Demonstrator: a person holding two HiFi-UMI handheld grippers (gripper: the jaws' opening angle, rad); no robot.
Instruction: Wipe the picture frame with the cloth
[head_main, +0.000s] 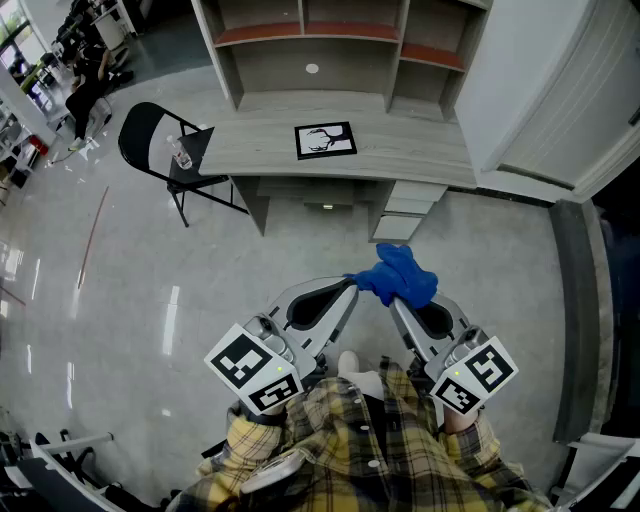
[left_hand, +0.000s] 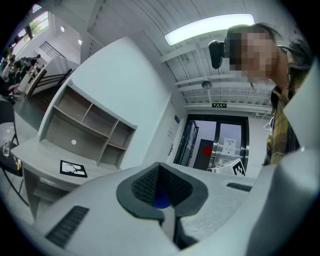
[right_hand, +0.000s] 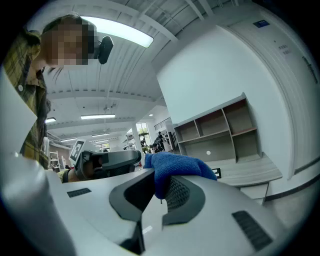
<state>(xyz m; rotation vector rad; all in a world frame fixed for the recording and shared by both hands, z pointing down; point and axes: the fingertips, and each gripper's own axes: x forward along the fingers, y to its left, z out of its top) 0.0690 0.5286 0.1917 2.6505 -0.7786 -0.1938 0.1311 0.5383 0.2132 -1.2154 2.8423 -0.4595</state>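
Picture frame (head_main: 325, 140) lies flat on desk (head_main: 430, 155), folding chair (head_main: 150, 140) at its left end, open floor (head_main: 150, 300) between; right gripper (head_main: 393, 298) clamps blue cloth (head_main: 402, 276), left gripper (head_main: 351, 287) closed, tip at cloth's edge.

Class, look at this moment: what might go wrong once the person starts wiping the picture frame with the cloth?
The blue terry cloth is bunched in the right gripper, with only a corner at the left gripper; it may slip free. The black-framed picture lies flat on the pale wooden desk; wiping may push it about.
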